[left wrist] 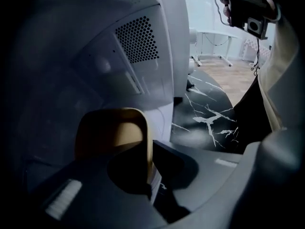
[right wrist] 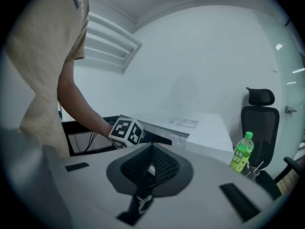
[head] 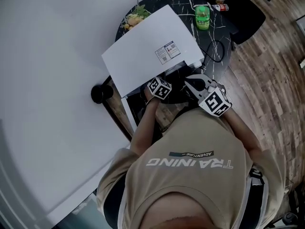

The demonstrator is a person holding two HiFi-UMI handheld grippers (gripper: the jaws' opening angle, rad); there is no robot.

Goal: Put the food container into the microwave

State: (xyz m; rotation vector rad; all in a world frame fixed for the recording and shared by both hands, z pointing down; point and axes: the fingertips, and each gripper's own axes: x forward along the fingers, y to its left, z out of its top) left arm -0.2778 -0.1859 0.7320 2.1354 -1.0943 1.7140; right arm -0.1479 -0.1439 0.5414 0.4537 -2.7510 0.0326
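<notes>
The white microwave (head: 150,49) stands on a round black marble table (head: 221,56). My left gripper (left wrist: 149,174) reaches into the microwave's dim cavity, and only its marker cube (head: 159,88) shows from above. Its jaws are shut on the rim of a tan food container (left wrist: 112,133), which sits low inside, below the perforated white wall (left wrist: 138,37). My right gripper (right wrist: 151,162) is shut on nothing. It hovers at the microwave's front right corner (head: 193,82) and looks across at the left gripper's cube (right wrist: 126,130).
A green bottle (head: 202,17) and a small bottle (head: 220,7) stand on the table behind the microwave, beside a plate of food (head: 135,17). A black cable (head: 215,49) lies at the right. A black office chair (right wrist: 259,116) stands beyond the table, on the wood floor (head: 267,80).
</notes>
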